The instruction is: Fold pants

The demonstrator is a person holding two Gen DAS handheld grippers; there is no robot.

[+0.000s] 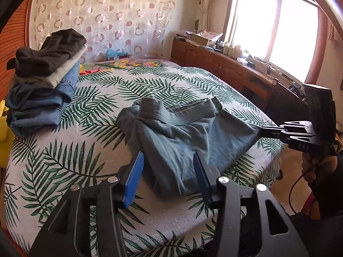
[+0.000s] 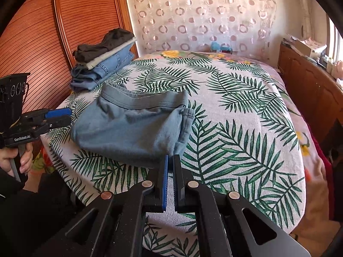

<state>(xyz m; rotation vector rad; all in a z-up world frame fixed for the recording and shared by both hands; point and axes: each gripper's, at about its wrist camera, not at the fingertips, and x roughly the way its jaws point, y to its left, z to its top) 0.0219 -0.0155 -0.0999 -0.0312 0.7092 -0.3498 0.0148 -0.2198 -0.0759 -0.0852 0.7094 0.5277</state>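
Blue-grey pants lie folded on the leaf-print bed cover, waistband toward the far side. They also show in the right wrist view. My left gripper is open, its blue-padded fingers straddling the near edge of the pants without closing; it shows from the side in the right wrist view. My right gripper is shut on the near corner of the pants, pinching the fabric's edge. In the left wrist view it grips the pants' right corner.
A stack of folded clothes, dark on top and denim below, sits at the bed's far left. A wooden cabinet with clutter runs under the window on the right. A slatted wooden panel stands left of the bed.
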